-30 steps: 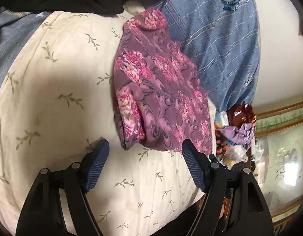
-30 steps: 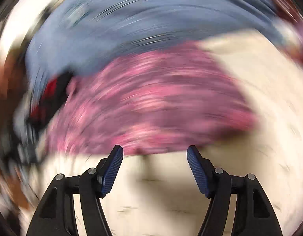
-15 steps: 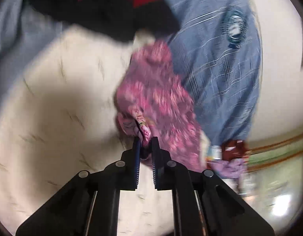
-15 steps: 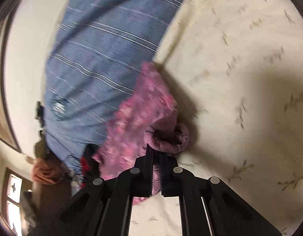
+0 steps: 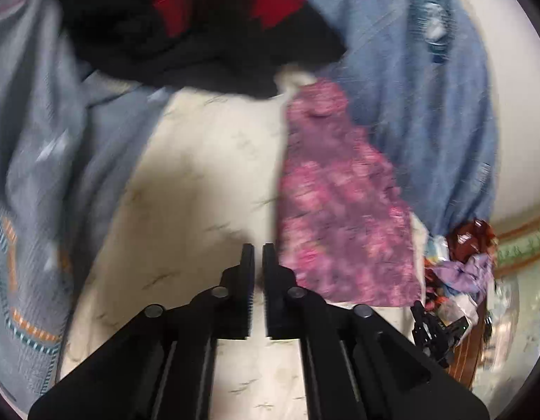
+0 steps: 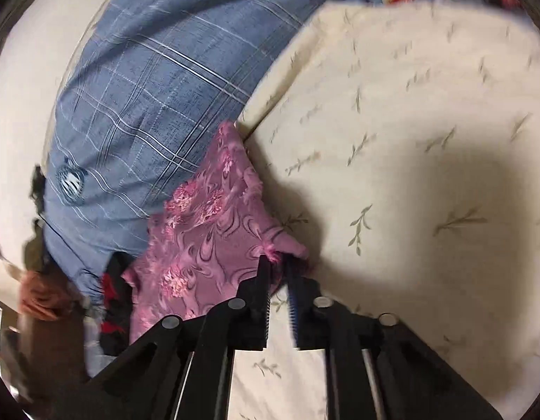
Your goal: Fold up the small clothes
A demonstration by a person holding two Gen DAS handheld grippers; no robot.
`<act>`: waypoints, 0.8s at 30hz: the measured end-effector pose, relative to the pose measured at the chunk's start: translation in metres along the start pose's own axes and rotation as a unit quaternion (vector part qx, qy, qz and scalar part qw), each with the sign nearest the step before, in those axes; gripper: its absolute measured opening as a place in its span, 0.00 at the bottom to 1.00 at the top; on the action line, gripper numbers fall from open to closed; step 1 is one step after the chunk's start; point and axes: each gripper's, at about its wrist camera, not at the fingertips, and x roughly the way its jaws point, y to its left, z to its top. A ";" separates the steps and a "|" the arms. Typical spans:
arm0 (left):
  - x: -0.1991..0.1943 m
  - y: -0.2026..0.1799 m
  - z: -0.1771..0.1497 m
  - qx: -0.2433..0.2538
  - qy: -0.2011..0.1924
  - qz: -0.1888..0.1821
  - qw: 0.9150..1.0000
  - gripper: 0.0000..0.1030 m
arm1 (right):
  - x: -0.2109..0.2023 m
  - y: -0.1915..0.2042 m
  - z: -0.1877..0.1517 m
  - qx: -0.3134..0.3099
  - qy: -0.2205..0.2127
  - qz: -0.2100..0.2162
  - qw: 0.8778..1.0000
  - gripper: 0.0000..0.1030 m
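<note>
Both pairs of jaws, spread a second ago, now nearly meet and are easing apart: left gripper (image 5: 256,250) empty beside the purple garment (image 5: 343,217), right gripper (image 6: 277,262) pinching its corner. Garment lies on the bed (image 6: 410,140), folding barely begun.

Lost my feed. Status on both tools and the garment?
Left tool opening, nothing visible between jaws. Right tool opening, purple floral garment corner between jaws. Nothing blocking.
</note>
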 end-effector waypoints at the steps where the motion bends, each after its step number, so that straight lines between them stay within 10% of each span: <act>1: 0.002 -0.009 0.004 0.009 0.002 -0.005 1.000 0.30 | -0.007 0.011 -0.002 -0.026 -0.014 -0.007 1.000 0.16; 2: 0.004 -0.018 0.009 0.016 0.000 0.000 1.000 0.47 | -0.013 0.024 -0.006 -0.053 -0.022 -0.009 0.998 0.19; 6: 0.025 -0.046 0.036 0.043 0.012 0.024 0.999 0.54 | -0.006 0.087 -0.042 -0.177 0.001 0.003 0.984 0.58; 9: 0.046 -0.047 0.055 0.033 0.061 0.022 0.997 0.54 | 0.020 0.144 -0.090 -0.298 0.049 0.017 0.953 0.58; 16: 0.050 -0.040 0.087 0.044 0.085 0.067 0.993 0.62 | 0.075 0.250 -0.210 -0.513 0.104 0.045 0.851 0.66; 24: 0.060 -0.037 0.111 0.062 0.102 0.084 0.989 0.63 | 0.115 0.304 -0.288 -0.681 0.035 -0.022 0.731 0.73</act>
